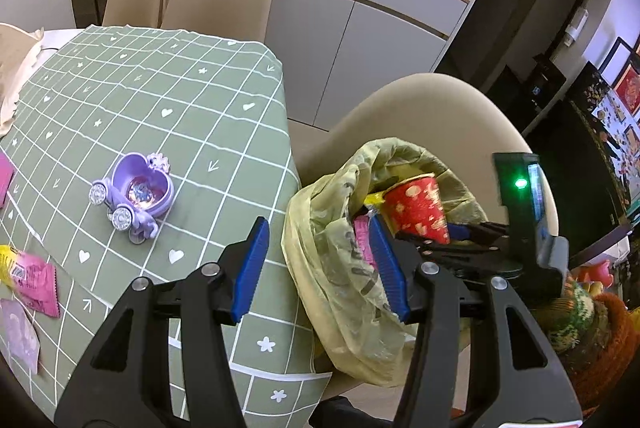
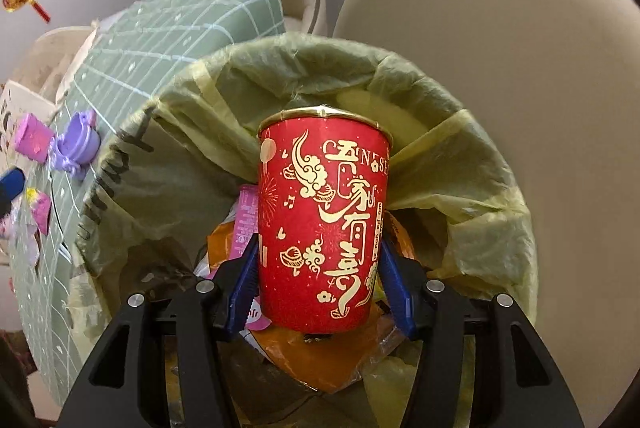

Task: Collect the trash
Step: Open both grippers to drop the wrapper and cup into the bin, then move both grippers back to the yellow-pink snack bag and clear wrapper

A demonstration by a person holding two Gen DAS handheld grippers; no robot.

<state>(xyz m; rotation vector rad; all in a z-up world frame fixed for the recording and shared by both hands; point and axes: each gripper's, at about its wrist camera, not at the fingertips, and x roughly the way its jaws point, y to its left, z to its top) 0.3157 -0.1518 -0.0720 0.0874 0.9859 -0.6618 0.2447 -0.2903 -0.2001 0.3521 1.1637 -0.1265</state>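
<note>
Right gripper (image 2: 318, 280) pinches a red paper cup (image 2: 322, 224) inside the yellow-green trash bag (image 2: 472, 188) among wrappers; left gripper (image 1: 320, 268) spread, empty; pink wrappers (image 1: 38, 282) remain on the table (image 1: 160, 88).

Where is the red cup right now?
The red cup sits centre frame in the right wrist view, between the right gripper fingers, over the open trash bag beside the beige chair.
</note>
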